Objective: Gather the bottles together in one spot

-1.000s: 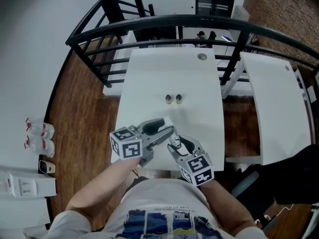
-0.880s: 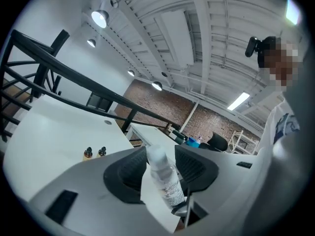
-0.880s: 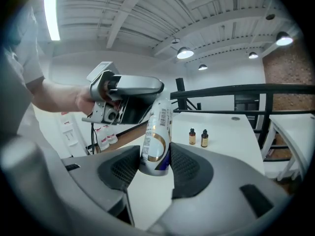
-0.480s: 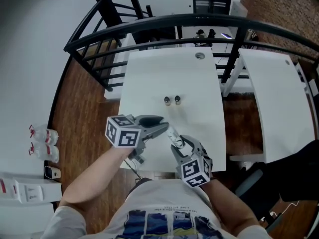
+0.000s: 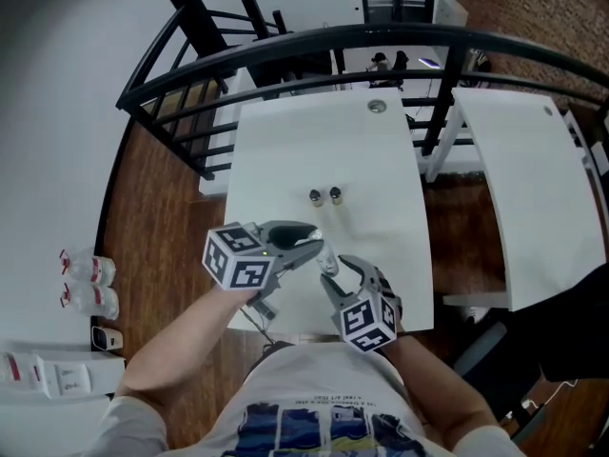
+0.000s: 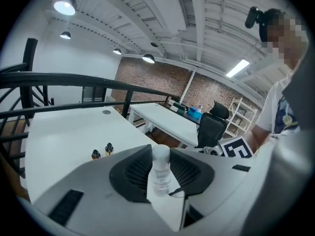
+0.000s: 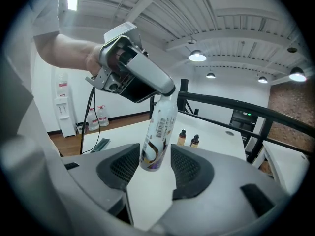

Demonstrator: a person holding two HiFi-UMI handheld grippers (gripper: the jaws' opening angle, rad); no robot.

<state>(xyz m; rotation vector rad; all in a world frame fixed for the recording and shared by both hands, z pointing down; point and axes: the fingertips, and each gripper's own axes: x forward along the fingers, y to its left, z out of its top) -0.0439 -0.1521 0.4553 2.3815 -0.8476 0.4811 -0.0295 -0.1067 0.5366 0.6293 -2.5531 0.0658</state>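
A white bottle (image 5: 323,258) with a purple-and-brown label hangs in the air over the near end of the white table (image 5: 324,141), between both grippers. My left gripper (image 5: 314,243) has its jaws closing on the bottle's capped end (image 6: 160,173), pads against it. My right gripper (image 5: 333,274) has the bottle's lower end (image 7: 158,132) between its pads; its jaws are easing open but still touch it. In the right gripper view the left gripper (image 7: 165,93) clamps the top. Two small amber bottles (image 5: 315,196) (image 5: 335,194) stand side by side mid-table.
A black railing (image 5: 285,50) curves round the table's far and left sides. A second white table (image 5: 523,188) stands to the right. Water bottles (image 5: 86,284) sit on the wood floor at left. A round grommet (image 5: 378,106) is near the far edge.
The left gripper's jaws have closed in around the bottle's top. Both grippers shifted slightly toward the table with the bottle between them.
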